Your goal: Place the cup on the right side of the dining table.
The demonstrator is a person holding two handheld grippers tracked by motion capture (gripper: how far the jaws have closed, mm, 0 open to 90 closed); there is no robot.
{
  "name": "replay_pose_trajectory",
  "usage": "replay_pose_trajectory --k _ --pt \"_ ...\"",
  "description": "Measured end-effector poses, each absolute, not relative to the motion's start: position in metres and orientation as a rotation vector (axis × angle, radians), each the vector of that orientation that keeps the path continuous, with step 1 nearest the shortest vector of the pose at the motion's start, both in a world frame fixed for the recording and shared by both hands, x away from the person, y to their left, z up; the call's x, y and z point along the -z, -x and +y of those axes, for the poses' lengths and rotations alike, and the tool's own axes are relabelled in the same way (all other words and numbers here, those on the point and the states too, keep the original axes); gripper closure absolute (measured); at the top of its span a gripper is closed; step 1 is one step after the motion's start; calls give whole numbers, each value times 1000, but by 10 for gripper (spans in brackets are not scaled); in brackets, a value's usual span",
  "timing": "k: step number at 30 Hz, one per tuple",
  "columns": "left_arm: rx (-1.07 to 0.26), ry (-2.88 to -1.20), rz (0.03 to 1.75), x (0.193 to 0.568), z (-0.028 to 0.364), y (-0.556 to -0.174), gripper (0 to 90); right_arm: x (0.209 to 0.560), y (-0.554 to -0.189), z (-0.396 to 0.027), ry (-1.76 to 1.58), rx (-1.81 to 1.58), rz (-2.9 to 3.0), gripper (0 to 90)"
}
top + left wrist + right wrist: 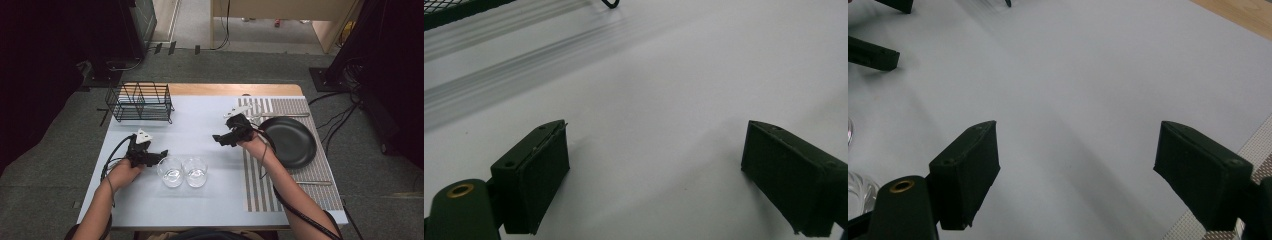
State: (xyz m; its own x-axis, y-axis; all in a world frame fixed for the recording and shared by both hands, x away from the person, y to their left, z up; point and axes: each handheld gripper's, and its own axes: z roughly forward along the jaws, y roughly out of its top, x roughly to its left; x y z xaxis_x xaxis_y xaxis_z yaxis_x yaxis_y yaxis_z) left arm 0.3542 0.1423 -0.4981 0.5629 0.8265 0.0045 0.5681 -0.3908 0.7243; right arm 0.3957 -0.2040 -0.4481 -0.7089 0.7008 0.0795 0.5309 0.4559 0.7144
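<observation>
Pale grey counter [210, 135] lies bare at its middle, between both grippers. At 10 o'clock a wire rack [140, 102] stands at the far edge; at 3 o'clock a black plate [292, 142] rests on a striped mat [260, 190] that reaches the right edge. Two glasses [184, 171] stand side by side near 6 o'clock, just beside the left gripper [161, 154], whose jaws are spread with nothing between. The right gripper [217, 138], jaws likewise wide and empty, hovers by the mat's left edge, near the plate.
</observation>
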Motion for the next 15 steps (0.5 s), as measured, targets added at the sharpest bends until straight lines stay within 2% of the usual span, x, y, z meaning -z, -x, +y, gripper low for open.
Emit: replay_pose_trajectory --k 15 --pt "-483 -2108 1113 498 142 -354 117 460 -392 -198 -1071 -1070 2465 176"
